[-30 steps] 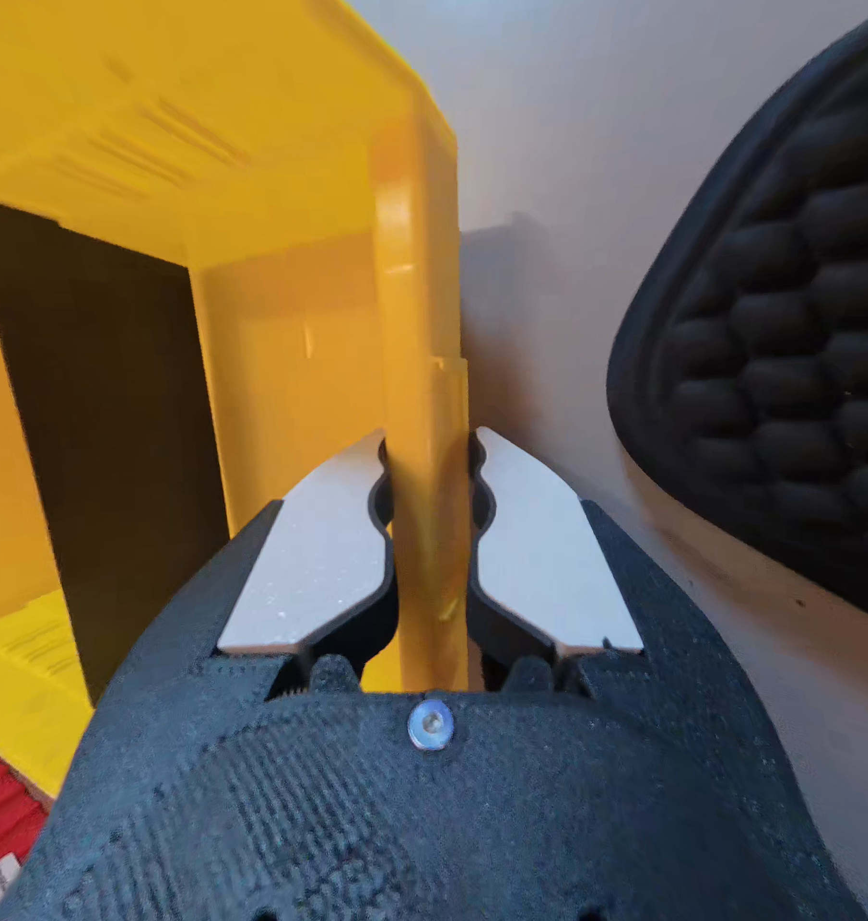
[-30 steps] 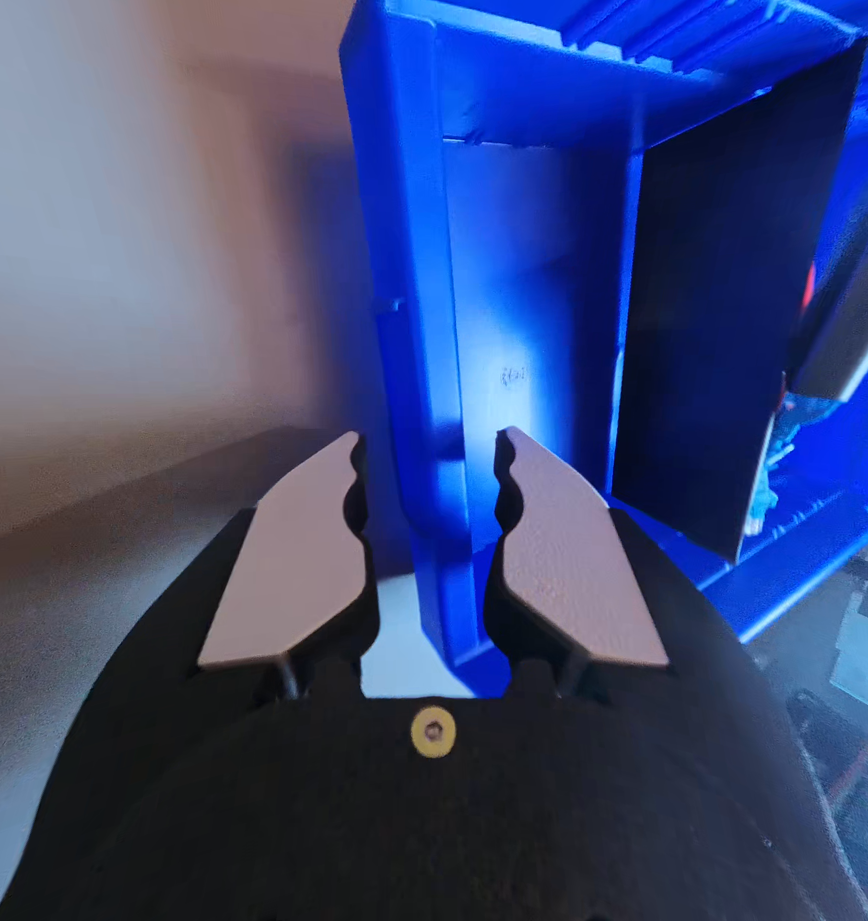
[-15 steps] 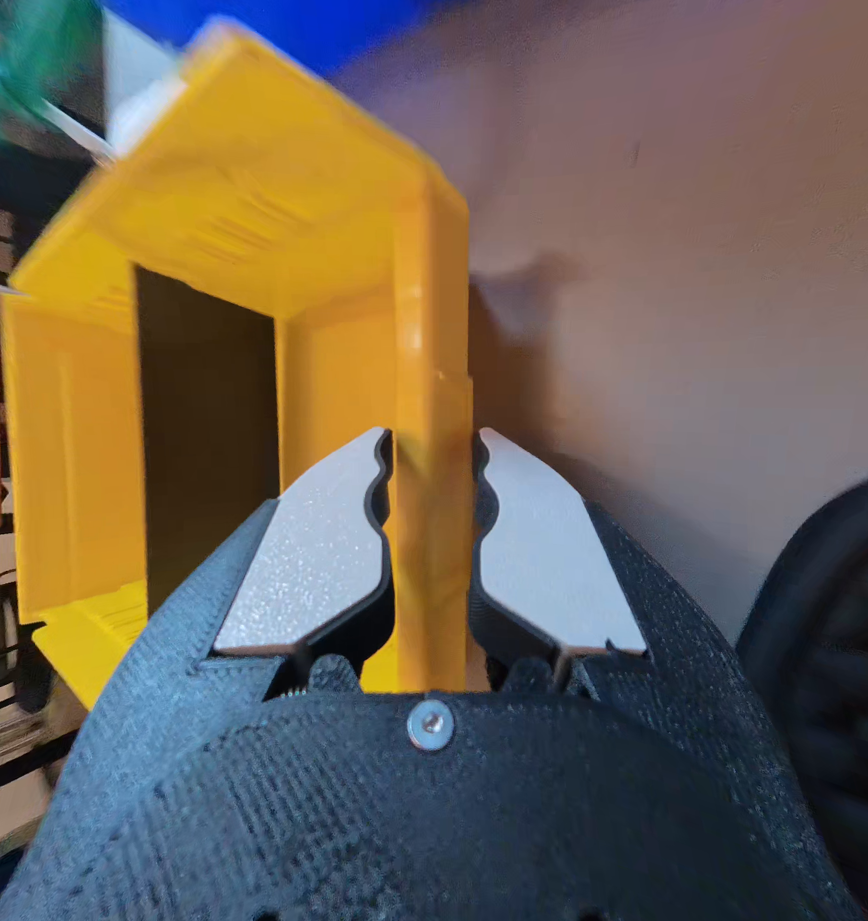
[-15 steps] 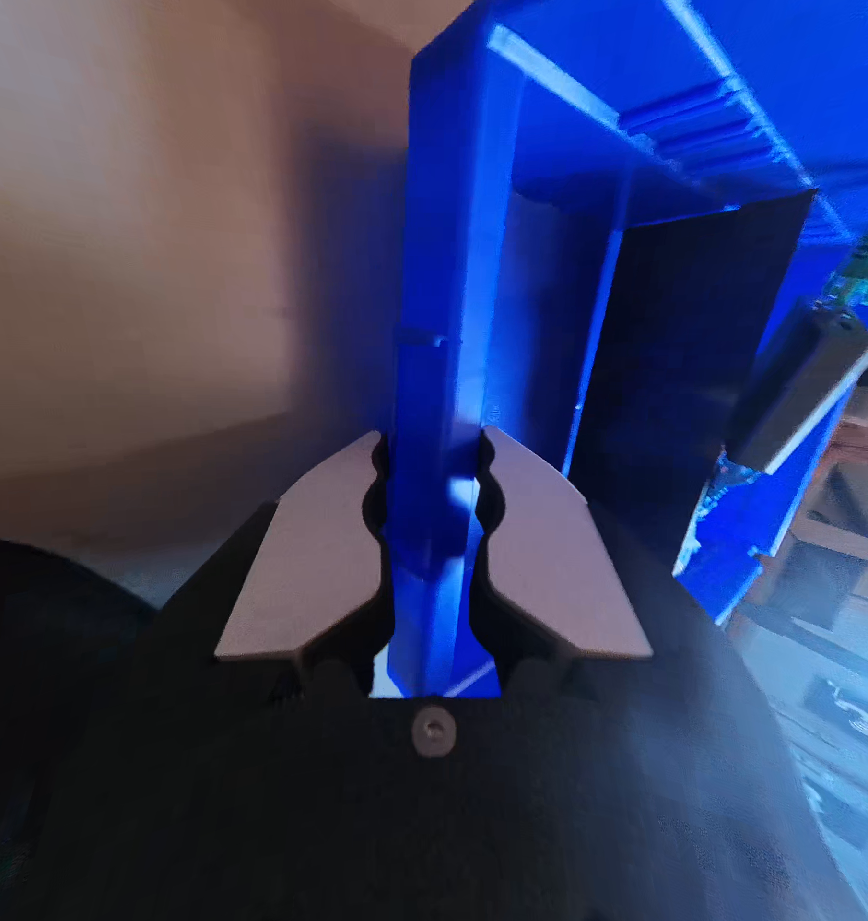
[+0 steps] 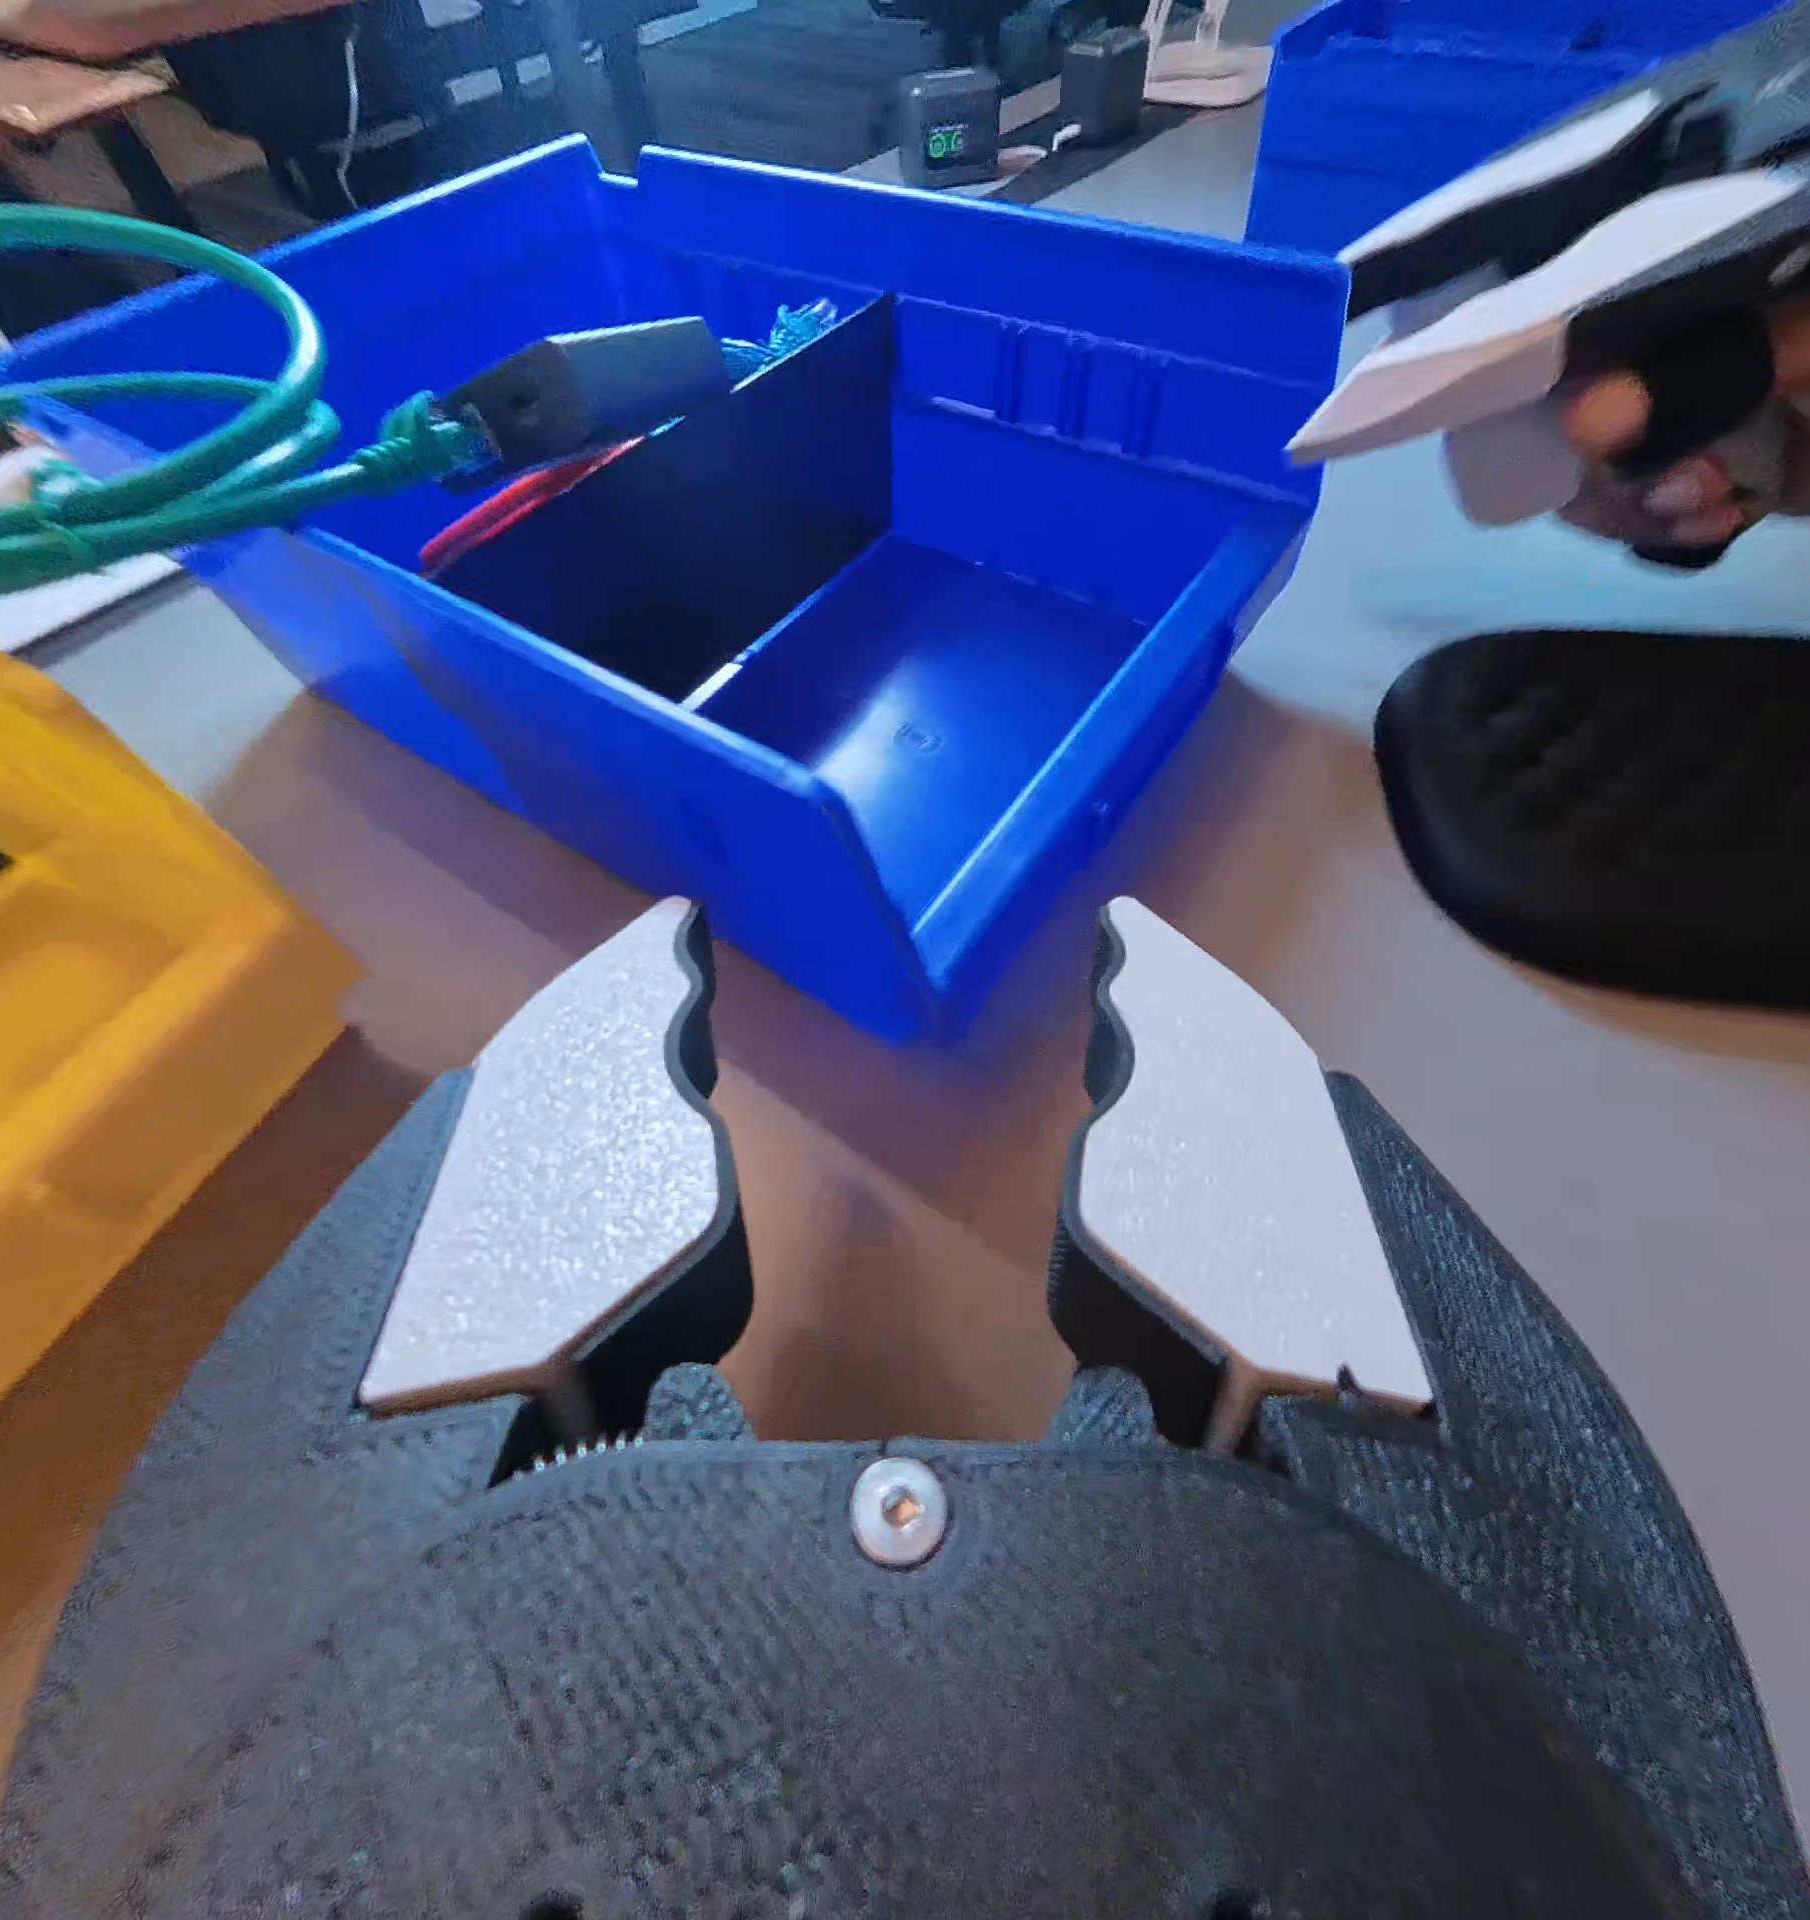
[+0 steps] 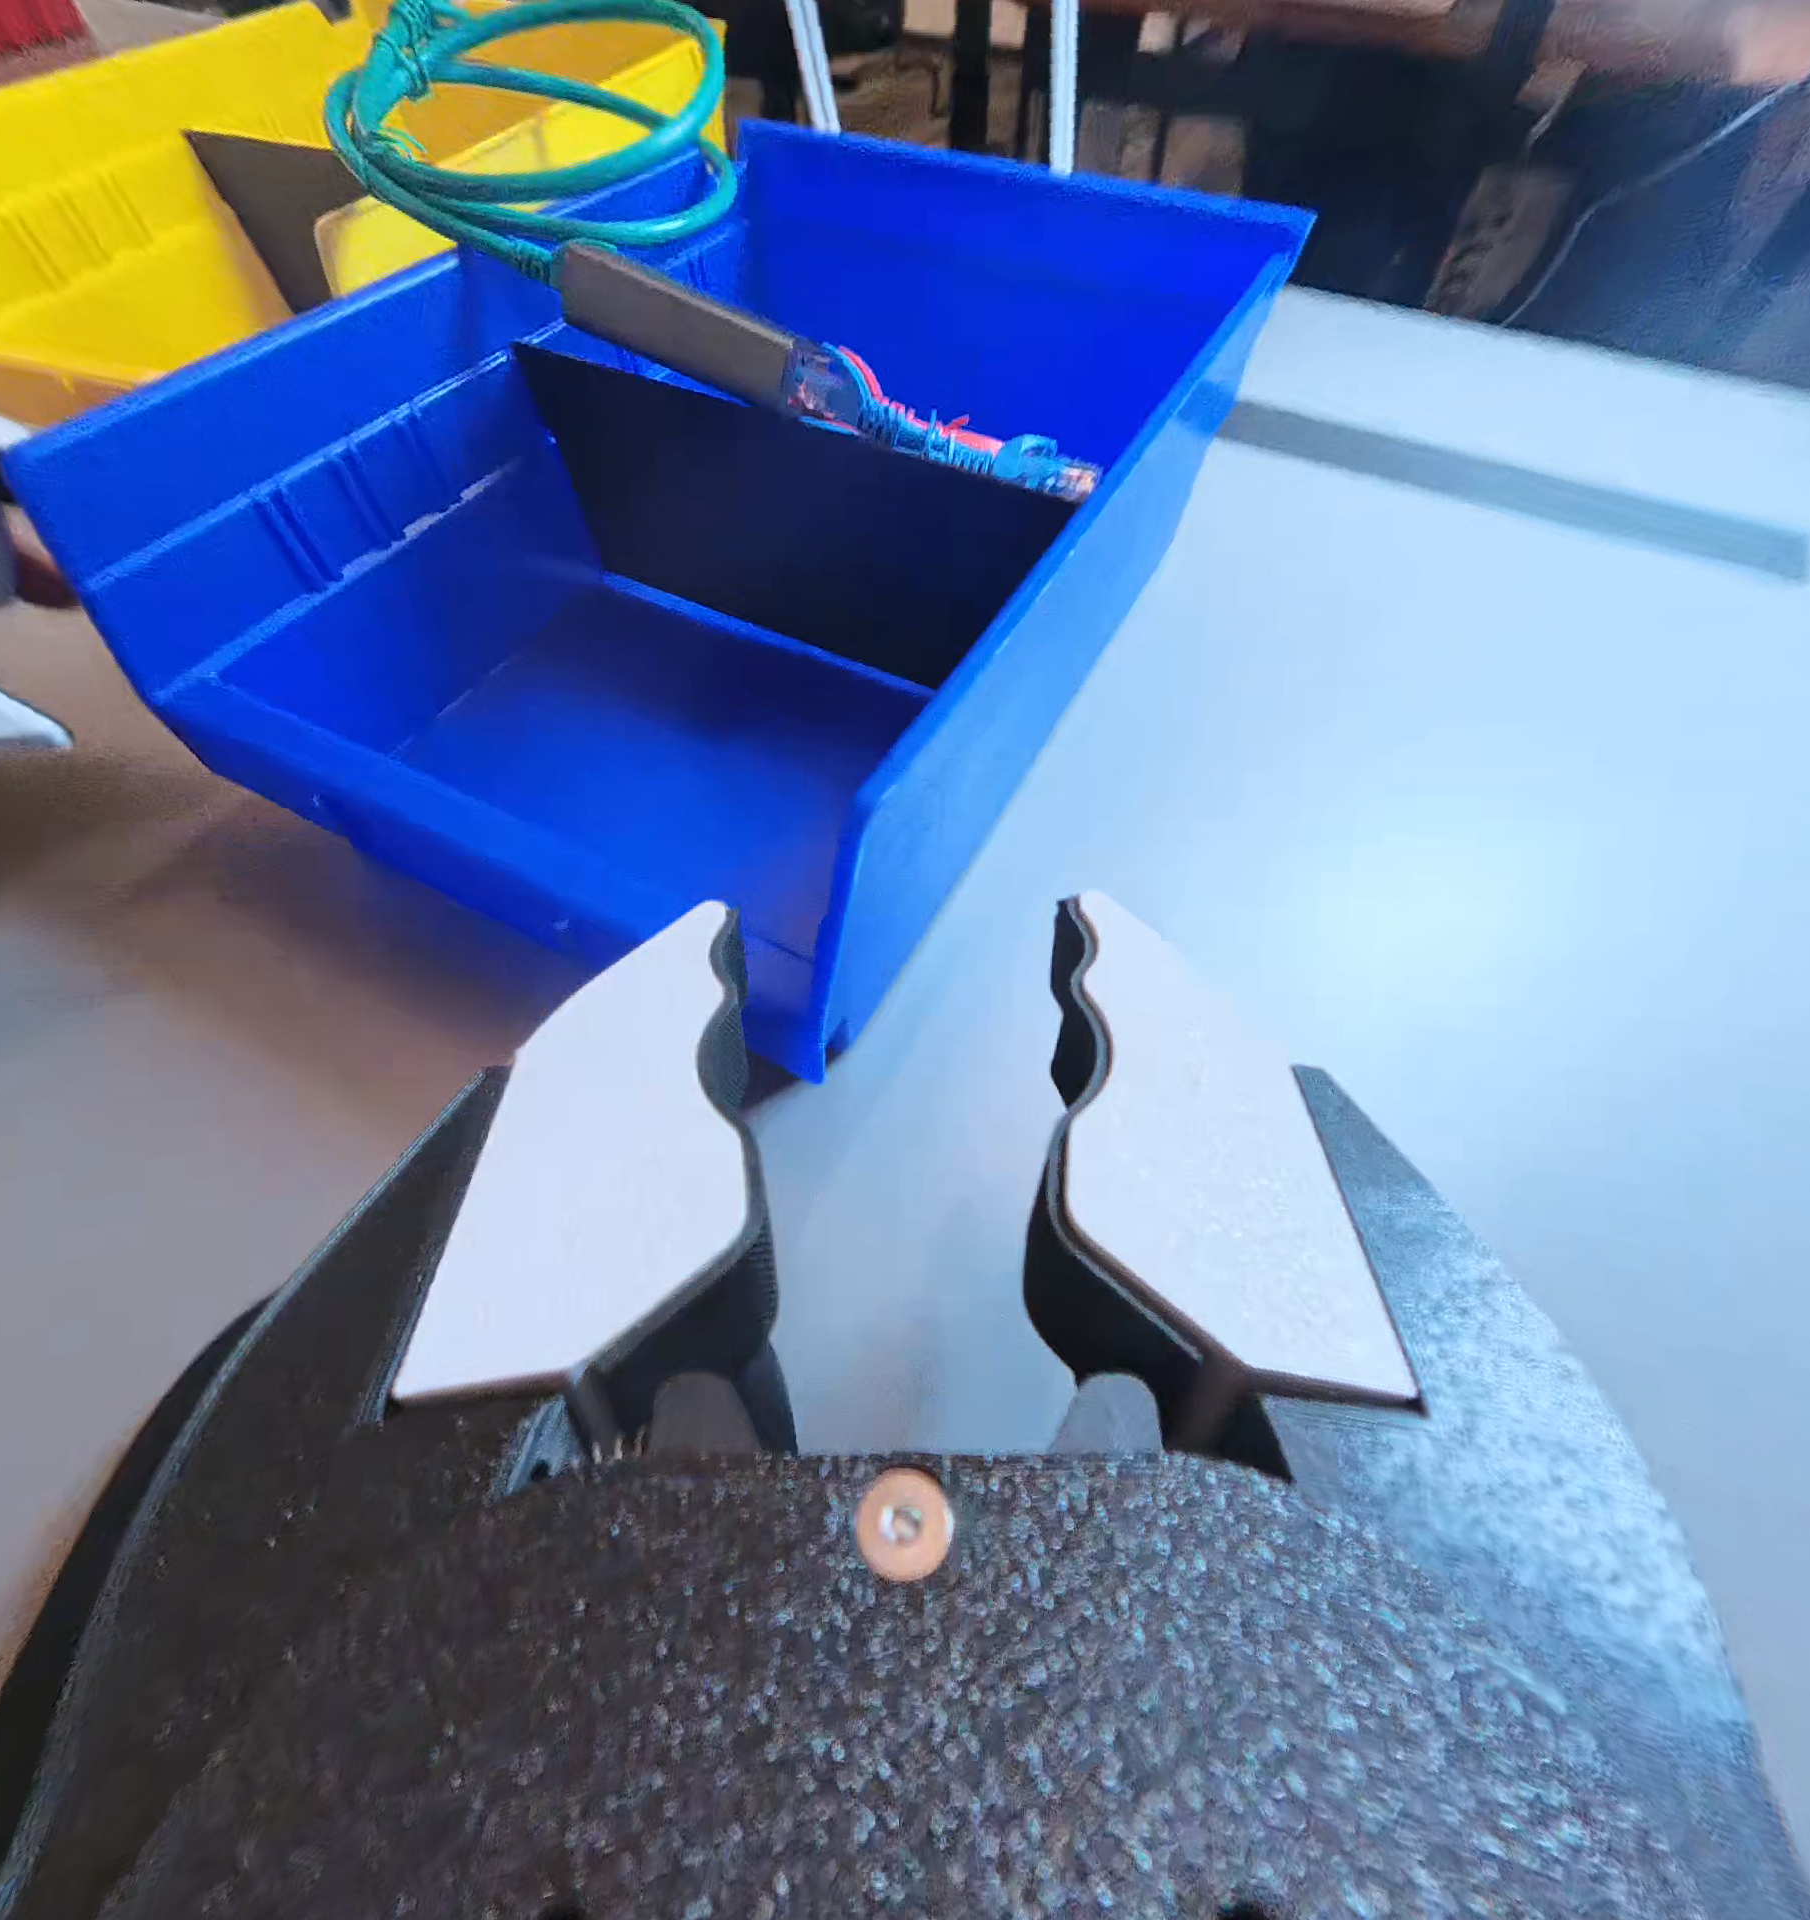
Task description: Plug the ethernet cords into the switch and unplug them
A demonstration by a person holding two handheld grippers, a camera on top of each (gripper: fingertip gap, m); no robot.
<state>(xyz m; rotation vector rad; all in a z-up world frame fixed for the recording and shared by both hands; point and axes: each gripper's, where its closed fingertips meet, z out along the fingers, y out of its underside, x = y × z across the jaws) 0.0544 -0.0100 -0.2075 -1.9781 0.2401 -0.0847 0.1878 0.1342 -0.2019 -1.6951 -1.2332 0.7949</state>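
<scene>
A blue bin (image 5: 672, 769) with a black divider stands upright on the table. A dark grey switch (image 5: 589, 379) leans in its far compartment, also in the right wrist view (image 6: 672, 322). A coiled green ethernet cord (image 5: 153, 457) meets the switch's end and loops out over the bin's rim (image 6: 527, 135). Red and blue cords (image 6: 932, 436) lie behind the divider. My left gripper (image 5: 896, 935) is open and empty just in front of the bin's near corner. My right gripper (image 6: 896, 925) is open and empty at the bin's other near corner, and it shows farther off in the left wrist view (image 5: 1483, 301).
A yellow bin (image 5: 101, 1039) stands left of the blue bin, also in the right wrist view (image 6: 101, 239). A black padded cushion (image 5: 1659, 810) lies on the table at the right. Another blue bin (image 5: 1400, 135) stands behind. The pale table (image 6: 1452, 831) extends right.
My left gripper has let go of the yellow bin's wall and my right gripper the blue bin's wall. Both have opened and drawn back, and the bins now rest upright on the table.
</scene>
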